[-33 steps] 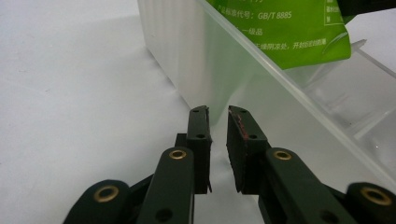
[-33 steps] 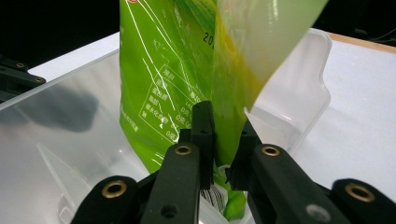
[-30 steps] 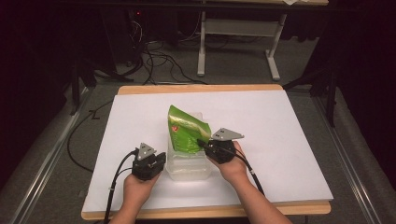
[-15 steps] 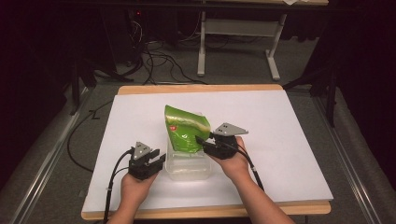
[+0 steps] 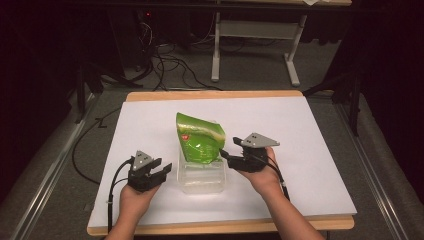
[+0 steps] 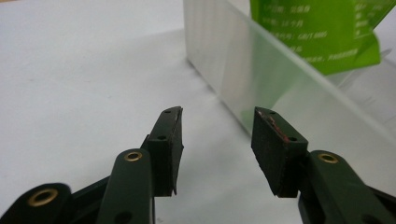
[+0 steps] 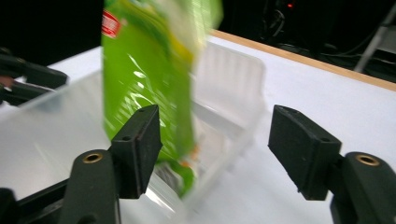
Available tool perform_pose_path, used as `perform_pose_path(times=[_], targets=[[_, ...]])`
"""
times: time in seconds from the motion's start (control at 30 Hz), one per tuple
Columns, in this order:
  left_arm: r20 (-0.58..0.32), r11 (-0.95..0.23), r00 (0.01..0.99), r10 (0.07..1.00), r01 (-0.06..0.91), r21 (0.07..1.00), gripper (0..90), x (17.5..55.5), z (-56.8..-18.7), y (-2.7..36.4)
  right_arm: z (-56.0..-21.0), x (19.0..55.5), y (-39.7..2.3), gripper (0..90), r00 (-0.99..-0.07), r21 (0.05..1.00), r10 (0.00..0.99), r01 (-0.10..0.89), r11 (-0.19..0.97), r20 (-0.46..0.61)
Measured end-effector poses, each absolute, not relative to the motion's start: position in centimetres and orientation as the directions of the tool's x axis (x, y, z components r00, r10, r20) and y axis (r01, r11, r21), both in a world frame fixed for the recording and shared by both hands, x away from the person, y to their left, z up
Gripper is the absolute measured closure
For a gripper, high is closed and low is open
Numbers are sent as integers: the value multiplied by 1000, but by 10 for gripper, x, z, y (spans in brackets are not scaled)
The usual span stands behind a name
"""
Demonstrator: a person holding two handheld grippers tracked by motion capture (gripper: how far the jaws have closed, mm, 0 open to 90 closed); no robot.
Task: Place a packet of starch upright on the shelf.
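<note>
A green snack bag (image 5: 199, 138) stands tilted in a clear plastic container (image 5: 202, 181) at the middle of the white table. My left gripper (image 5: 166, 170) sits just left of the container, apart from it. Its jaws have just been opening, and in the left gripper view (image 6: 217, 135) nothing lies between them; the container wall (image 6: 233, 70) and the bag (image 6: 317, 32) lie ahead. My right gripper (image 5: 225, 154) hovers at the bag's right side. Its jaws have just been opening too, and in the right gripper view (image 7: 215, 140) the pads touch nothing, with the blurred bag (image 7: 144, 70) and the container (image 7: 229, 88) beyond them.
The white table sheet (image 5: 310, 145) has a wooden edge (image 5: 215, 95) at the back. Cables (image 5: 165, 70) and a metal table frame (image 5: 250, 45) are on the dark floor behind. In the right gripper view the left gripper (image 7: 28, 79) appears past the container.
Both grippers have opened and drawn back a little from the container and bag. The right one has let go of the bag, which now stands alone in the container.
</note>
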State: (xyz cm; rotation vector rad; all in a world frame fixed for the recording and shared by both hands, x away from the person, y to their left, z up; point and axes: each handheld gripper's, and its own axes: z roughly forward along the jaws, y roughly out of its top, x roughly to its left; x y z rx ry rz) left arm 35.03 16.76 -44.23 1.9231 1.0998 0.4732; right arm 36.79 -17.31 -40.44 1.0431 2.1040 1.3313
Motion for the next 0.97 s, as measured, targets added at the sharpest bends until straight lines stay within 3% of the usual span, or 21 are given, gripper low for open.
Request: perform_pose_path(times=[0.57,0.97], targets=[[-111,-230,530,840,534,814,508,349,-442,181,-428,323,-272,380,-531,895,846,398,202,46],[-143,-202,525,839,545,814,496,348,-439,172,-431,326,-274,366,-529,888,847,413,204,52]])
